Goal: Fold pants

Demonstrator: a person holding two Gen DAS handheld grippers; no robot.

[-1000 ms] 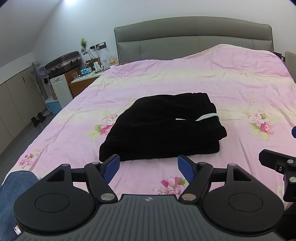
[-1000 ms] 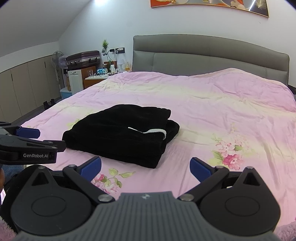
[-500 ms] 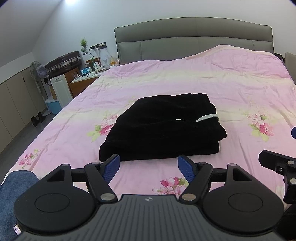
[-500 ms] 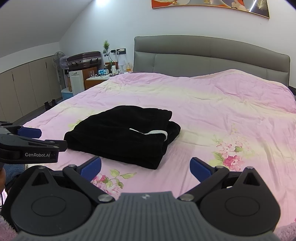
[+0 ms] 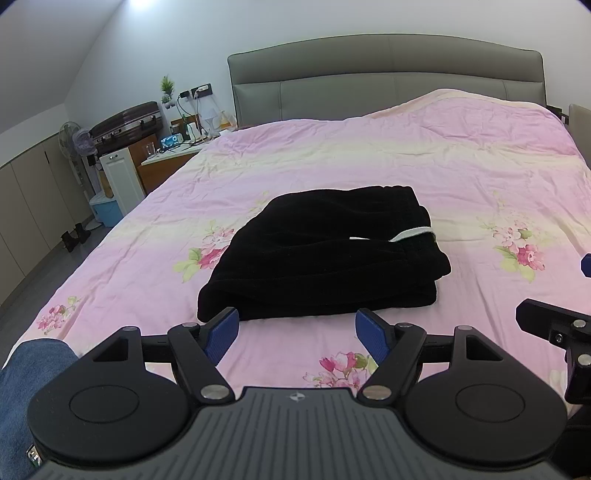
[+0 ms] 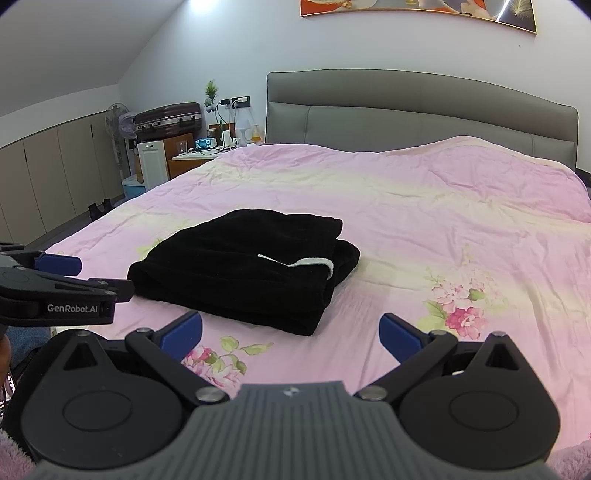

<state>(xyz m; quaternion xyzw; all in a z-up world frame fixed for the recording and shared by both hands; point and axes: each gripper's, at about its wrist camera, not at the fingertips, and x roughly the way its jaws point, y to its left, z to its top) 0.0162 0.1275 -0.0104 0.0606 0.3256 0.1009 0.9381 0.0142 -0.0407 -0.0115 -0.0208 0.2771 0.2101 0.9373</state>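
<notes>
Lying folded into a compact black bundle, the pants [image 5: 325, 254] rest on the pink floral bedspread [image 5: 388, 162], roughly midway between the foot edge and the grey headboard [image 5: 388, 77]. A white strip of lining or label [image 6: 303, 263] shows at the bundle's right side; no writing on it can be read.

Left gripper [image 5: 297, 330]: jaws spread wide, blue pads [image 5: 221, 330] empty, held nearer the foot of the bedspread than the pants and clear of the fabric; whether it is touching the bedspread cannot be told.

Right gripper [image 6: 291, 334]: jaws likewise spread wide and grasping nothing, positioned to the near right of the pants, not in contact with them.

Legible marking: "GenRobot.AI" in white on the side of the left gripper as seen from the right wrist view. A small emblem sits on the grey ribbed body of each gripper; no text in it can be made out.

Beyond the left edge of the bedspread: a dark suitcase [image 6: 168, 116] on a cabinet, a standing fan [image 6: 118, 120], a small potted plant [image 6: 211, 90], and a cluttered nightstand [image 5: 173, 153]. Above the headboard hangs a framed picture [image 6: 417, 11], only partly in view.

Blue denim [image 5: 22, 384] of the person's leg shows at the near left corner of the bedspread
</notes>
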